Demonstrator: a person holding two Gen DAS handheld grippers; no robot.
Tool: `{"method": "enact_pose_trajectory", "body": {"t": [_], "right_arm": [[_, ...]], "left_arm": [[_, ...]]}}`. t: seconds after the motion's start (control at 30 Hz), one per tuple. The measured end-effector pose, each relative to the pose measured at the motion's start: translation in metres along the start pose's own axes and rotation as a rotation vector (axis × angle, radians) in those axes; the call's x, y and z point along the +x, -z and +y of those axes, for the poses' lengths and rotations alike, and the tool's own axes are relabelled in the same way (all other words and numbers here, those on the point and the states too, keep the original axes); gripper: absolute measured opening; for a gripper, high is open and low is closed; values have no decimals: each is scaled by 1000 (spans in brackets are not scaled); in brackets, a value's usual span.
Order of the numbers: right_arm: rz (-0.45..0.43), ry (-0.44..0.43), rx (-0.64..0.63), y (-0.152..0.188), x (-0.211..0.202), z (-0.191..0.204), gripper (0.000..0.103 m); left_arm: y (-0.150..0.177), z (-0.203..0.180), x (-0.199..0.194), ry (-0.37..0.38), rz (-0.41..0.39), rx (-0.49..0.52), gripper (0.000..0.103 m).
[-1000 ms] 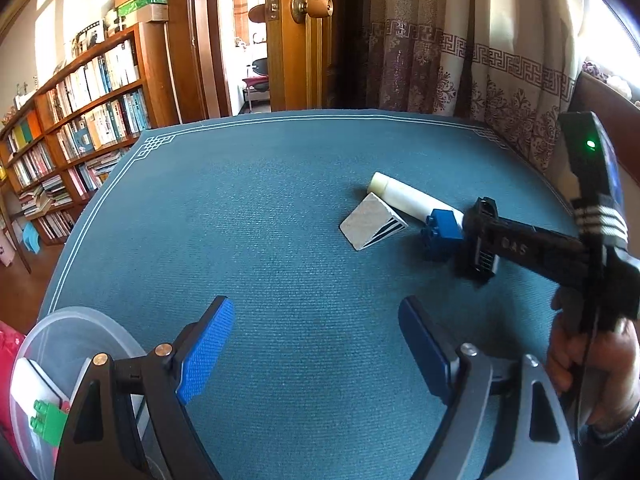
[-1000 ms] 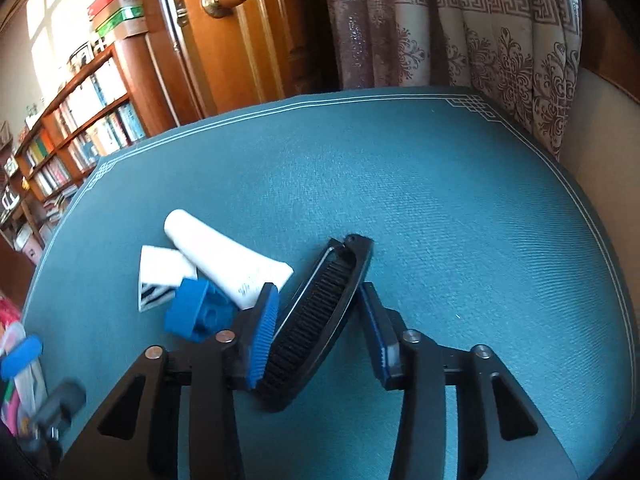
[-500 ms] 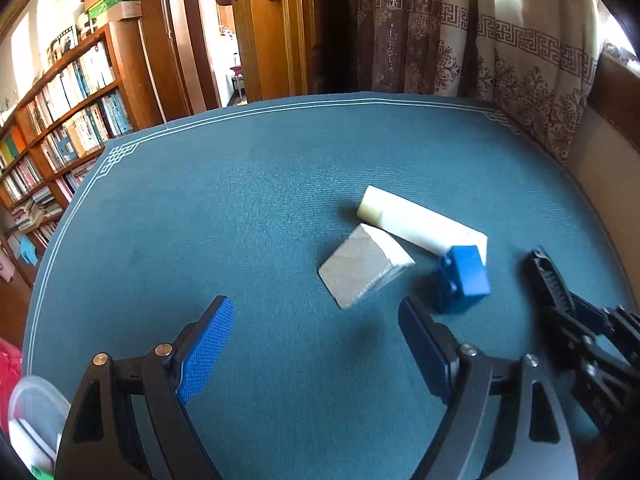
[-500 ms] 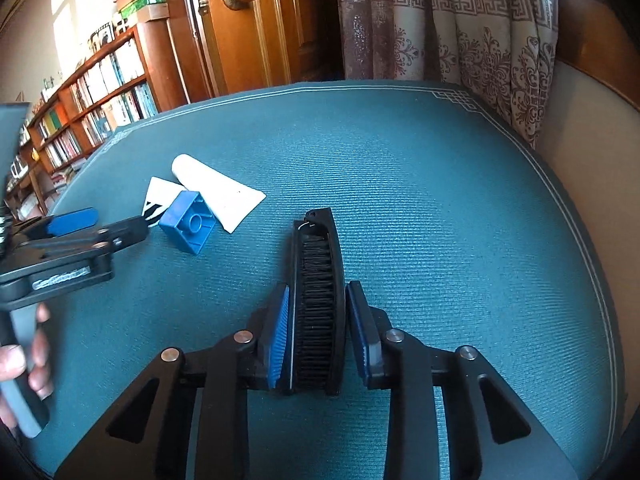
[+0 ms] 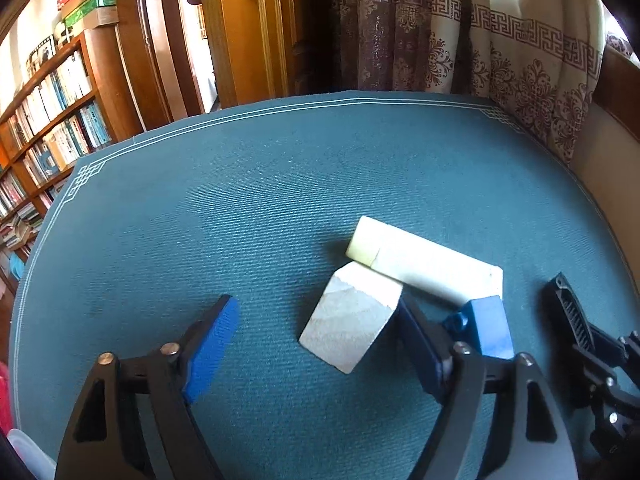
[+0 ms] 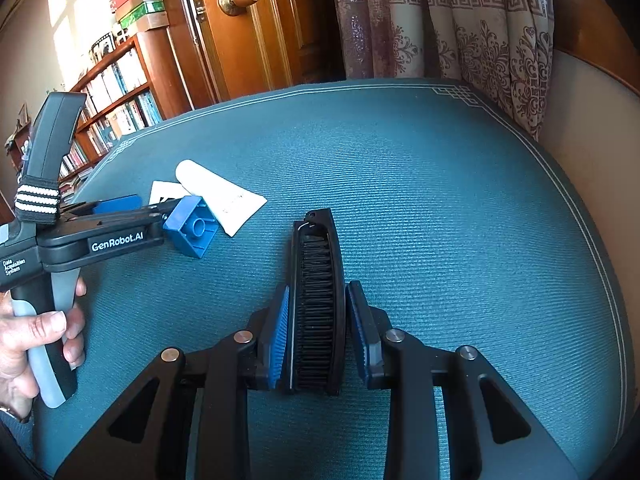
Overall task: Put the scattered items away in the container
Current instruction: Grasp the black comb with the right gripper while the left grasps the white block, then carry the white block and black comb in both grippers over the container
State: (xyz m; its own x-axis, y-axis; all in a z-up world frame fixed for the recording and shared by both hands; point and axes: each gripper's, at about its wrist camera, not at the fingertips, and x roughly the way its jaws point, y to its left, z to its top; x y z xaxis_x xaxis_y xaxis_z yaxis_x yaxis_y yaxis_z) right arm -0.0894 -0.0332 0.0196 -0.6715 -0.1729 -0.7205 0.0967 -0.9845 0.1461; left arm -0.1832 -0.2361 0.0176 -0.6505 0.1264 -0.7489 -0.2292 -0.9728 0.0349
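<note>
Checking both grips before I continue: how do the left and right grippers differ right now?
The left gripper is wide open around the white card packet; the right gripper is shut on the black comb. The left's right finger sits between the packet and the blue brick; the right has nothing else near. Both hover low over the teal mat.

One tube, brick, comb, card.
</note>
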Motion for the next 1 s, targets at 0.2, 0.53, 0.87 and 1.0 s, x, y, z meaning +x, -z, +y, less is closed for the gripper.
{"method": "enact_pose_trajectory", "body": {"t": [0.2,0.53,0.87,1.0], "right_arm": [[-3,0,3,0,0,1,31],[-12,-40,38,0,-2,-7,30],[-42,-110,46,0,-21,4,30],[-54,-125,35,2,-30,13,30]], "left_arm": [[4,-17,-8,-12,-31,38,39],[27,-18,-37,38,-53,-32,34],[52,-2,-84,32,-98,-92,34],[59,8,-98,19,-106,-113,34]]}}
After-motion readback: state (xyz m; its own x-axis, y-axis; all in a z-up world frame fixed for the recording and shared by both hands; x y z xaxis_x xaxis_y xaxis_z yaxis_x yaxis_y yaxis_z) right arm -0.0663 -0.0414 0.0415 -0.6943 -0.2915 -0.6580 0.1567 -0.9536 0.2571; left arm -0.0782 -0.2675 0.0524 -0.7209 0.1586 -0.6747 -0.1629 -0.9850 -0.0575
